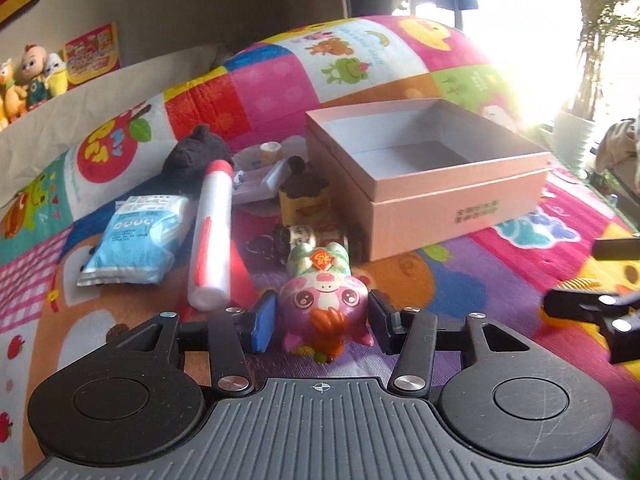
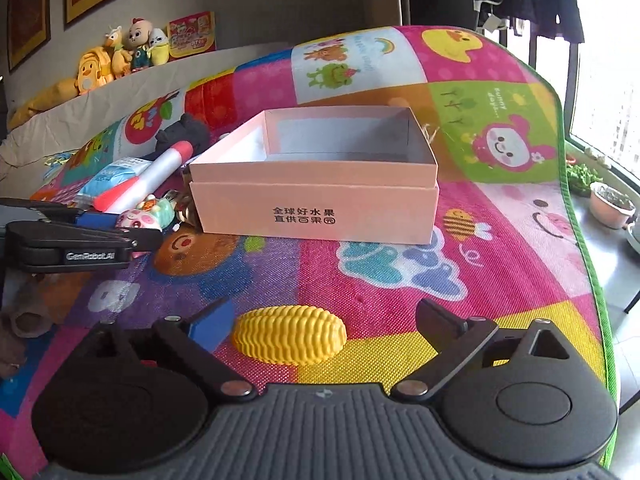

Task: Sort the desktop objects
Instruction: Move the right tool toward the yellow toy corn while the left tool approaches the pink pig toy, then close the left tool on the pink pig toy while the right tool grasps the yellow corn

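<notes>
The colourful play mat (image 2: 360, 272) covers the desk. On it stands the pink box (image 2: 316, 204), open-topped, nothing visible inside. Left of it lie a white tube (image 1: 212, 240), a blue packet (image 1: 132, 240) and small trinkets. The left gripper (image 1: 324, 320) has narrowed its fingers around the pink pig toy (image 1: 324, 304), pads just beside it. The right gripper (image 2: 320, 328) stands wide around the yellow corn toy (image 2: 290, 334), untouched.
</notes>
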Action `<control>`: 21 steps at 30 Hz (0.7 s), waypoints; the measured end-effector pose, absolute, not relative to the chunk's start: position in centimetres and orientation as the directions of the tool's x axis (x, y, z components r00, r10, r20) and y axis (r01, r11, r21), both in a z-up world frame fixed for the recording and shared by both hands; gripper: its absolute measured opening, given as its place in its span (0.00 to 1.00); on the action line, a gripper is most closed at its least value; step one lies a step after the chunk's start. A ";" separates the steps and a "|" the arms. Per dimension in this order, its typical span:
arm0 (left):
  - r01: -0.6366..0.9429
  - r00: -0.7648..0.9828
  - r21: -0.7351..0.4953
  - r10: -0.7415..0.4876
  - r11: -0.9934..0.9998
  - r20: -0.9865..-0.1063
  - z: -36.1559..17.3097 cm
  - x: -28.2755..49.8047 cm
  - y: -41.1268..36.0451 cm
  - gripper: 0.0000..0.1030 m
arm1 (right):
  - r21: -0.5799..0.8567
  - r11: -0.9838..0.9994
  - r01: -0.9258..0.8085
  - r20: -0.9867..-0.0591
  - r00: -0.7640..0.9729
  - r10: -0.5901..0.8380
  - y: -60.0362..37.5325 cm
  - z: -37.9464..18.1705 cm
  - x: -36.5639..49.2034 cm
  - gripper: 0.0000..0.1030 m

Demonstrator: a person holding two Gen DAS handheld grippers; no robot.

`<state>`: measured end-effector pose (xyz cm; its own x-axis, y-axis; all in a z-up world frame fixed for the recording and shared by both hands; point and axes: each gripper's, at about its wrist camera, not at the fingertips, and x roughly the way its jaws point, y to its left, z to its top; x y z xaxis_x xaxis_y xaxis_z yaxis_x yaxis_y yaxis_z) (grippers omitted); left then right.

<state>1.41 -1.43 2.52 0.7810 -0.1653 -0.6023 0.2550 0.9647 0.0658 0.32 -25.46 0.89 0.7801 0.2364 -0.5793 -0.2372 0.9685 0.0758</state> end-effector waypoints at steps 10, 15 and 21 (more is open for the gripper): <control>0.273 0.799 0.264 -0.065 0.925 -0.598 2.6 -4.5 0.5 0.83 | 0.064 0.964 -0.260 -0.572 0.782 0.248 -25.1 0.8 -0.1 1.00; 0.159 0.799 0.243 0.020 0.957 -0.601 2.8 -3.3 3.8 0.91 | 0.058 0.962 -0.267 -0.570 0.782 0.251 -24.9 0.8 -0.4 1.00; 0.314 0.740 -0.009 -0.251 0.949 -0.624 3.2 -3.9 3.2 0.94 | 0.059 0.960 -0.274 -0.577 0.775 0.257 -24.7 0.7 -0.5 1.00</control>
